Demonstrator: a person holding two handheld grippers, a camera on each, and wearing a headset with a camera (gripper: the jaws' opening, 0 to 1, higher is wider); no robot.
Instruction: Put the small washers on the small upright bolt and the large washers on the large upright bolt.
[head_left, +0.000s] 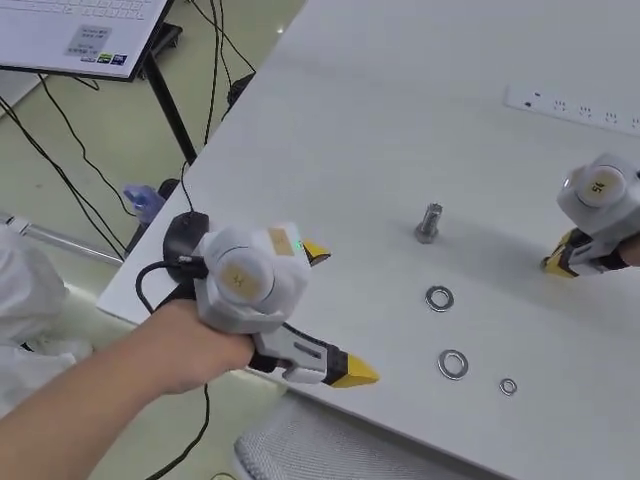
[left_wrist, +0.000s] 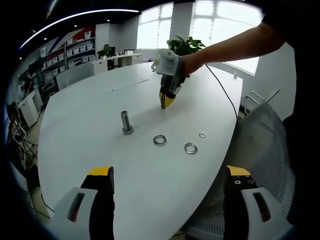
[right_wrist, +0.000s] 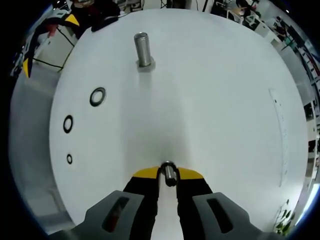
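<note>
Right gripper (right_wrist: 168, 176) pinches the small bolt (right_wrist: 169, 172); left gripper (left_wrist: 169, 172) gapes apart.

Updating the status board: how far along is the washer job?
Done: the large bolt stands upright, bare. In hand: right gripper shut on the small bolt; left gripper open, empty. Left: the two large washers and the small washer lie loose on the table, none on a bolt.
</note>
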